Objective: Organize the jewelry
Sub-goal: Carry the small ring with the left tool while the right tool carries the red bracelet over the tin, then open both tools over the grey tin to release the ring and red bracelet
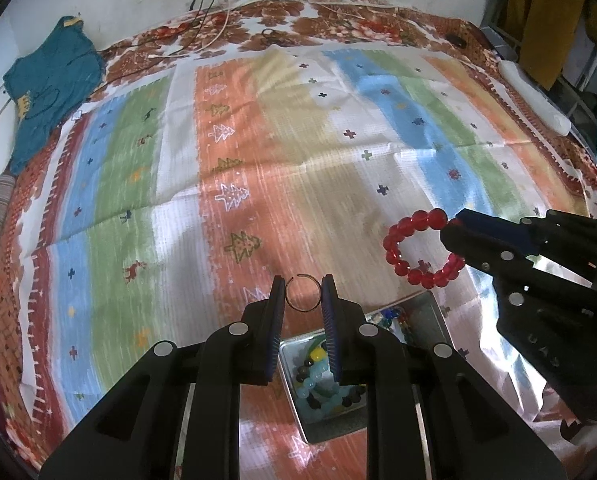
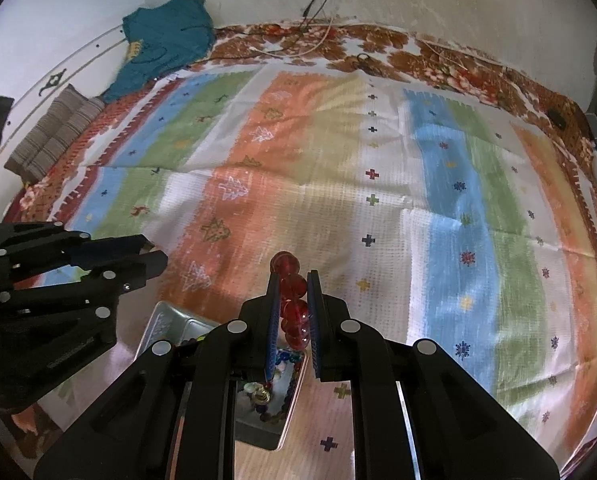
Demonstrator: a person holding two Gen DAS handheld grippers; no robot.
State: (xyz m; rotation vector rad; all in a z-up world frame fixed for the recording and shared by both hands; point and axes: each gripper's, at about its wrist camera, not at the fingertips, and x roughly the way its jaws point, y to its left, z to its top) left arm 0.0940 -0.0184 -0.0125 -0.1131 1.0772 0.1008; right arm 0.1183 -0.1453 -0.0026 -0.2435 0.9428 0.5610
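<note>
1. While both grippers hang above the striped cloth [image 1: 258, 160], the left gripper [image 1: 304, 294] is nearly closed, pinching a thin wire ring [image 1: 303, 293] between its pads.
2. Right gripper [image 2: 292, 304] is clamped on a red bead bracelet [image 2: 294, 300], held clear of the cloth.
3. Metal tray [image 1: 422, 308] of mixed beads sits directly below both.

Left claw [image 1: 303, 294] angled downward, nearly closed, right claw [image 2: 292, 292] angled downward, clamped, both side by side

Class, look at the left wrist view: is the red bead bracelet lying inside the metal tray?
No, the red bead bracelet hangs from the right gripper, up beyond the metal tray, which holds other beads.
</note>
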